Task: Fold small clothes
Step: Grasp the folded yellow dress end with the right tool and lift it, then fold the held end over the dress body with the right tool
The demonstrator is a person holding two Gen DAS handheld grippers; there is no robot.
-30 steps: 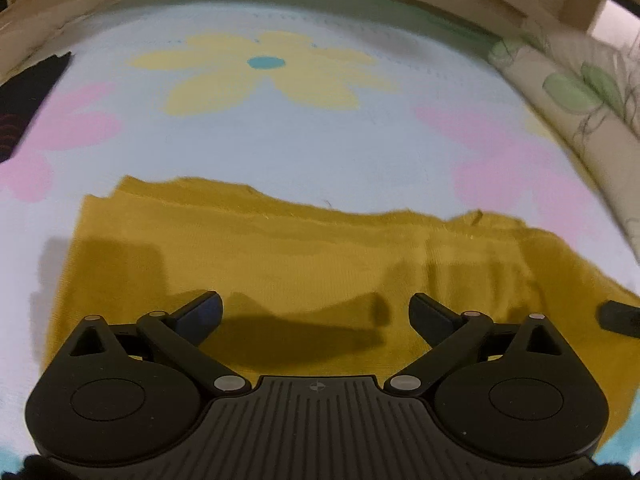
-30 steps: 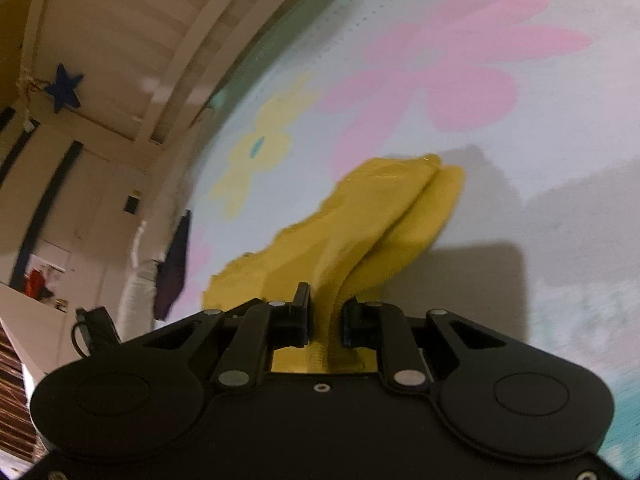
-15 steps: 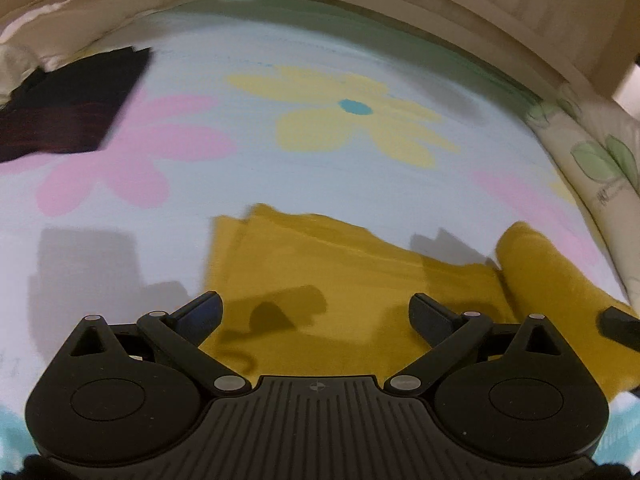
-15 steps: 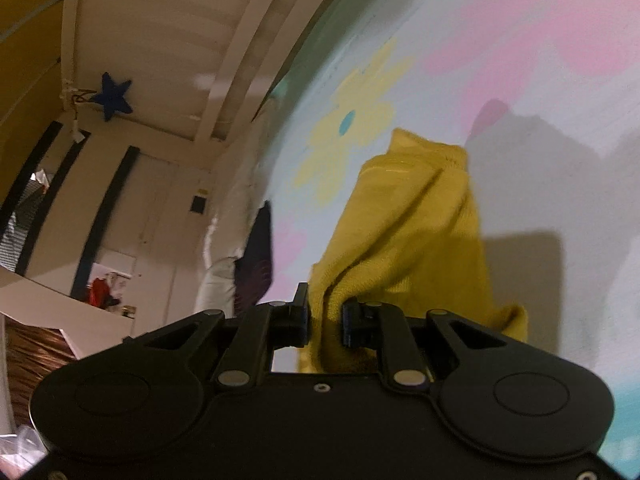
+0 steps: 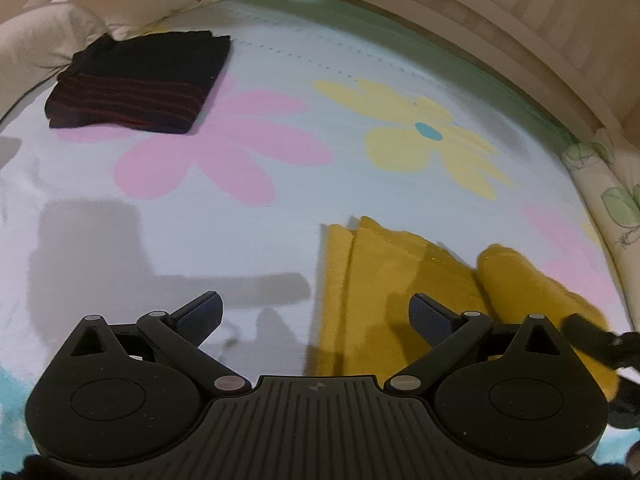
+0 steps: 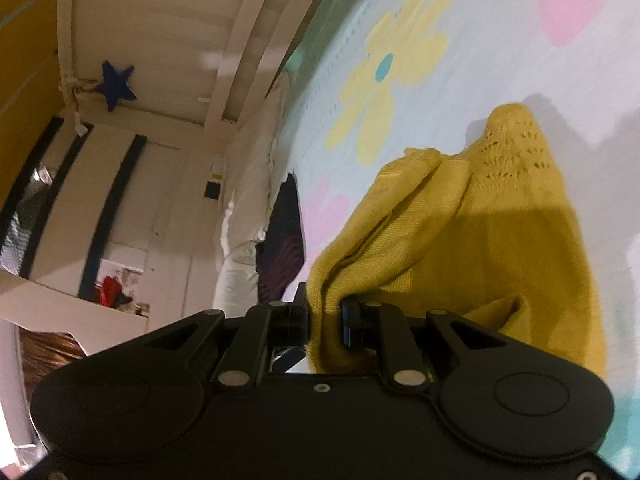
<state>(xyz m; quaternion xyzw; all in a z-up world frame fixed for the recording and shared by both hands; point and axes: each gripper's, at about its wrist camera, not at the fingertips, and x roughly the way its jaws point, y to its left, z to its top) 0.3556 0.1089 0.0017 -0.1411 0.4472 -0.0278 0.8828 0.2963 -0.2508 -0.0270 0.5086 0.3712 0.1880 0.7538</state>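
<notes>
A mustard-yellow knit garment [image 5: 384, 280] lies on the flowered sheet [image 5: 280, 208], its right part lifted and curled over. My right gripper [image 6: 324, 320] is shut on a bunched fold of this yellow garment [image 6: 480, 240] and holds it above the sheet. In the left wrist view the right gripper's tip [image 5: 588, 332] shows at the far right edge. My left gripper [image 5: 316, 314] is open and holds nothing; it hovers over the garment's left edge and the bare sheet beside it.
A folded dark garment with red stripes [image 5: 140, 84] lies at the far left of the sheet, next to a white pillow [image 5: 60, 32]. A leaf-print cushion [image 5: 612, 200] lines the right side. Slatted bed rails [image 6: 256, 40] run behind.
The right gripper has carried the garment's right end up and over toward the left, folding it. The left gripper has moved left, off the cloth's middle to its left edge, bringing the dark folded garment into view.
</notes>
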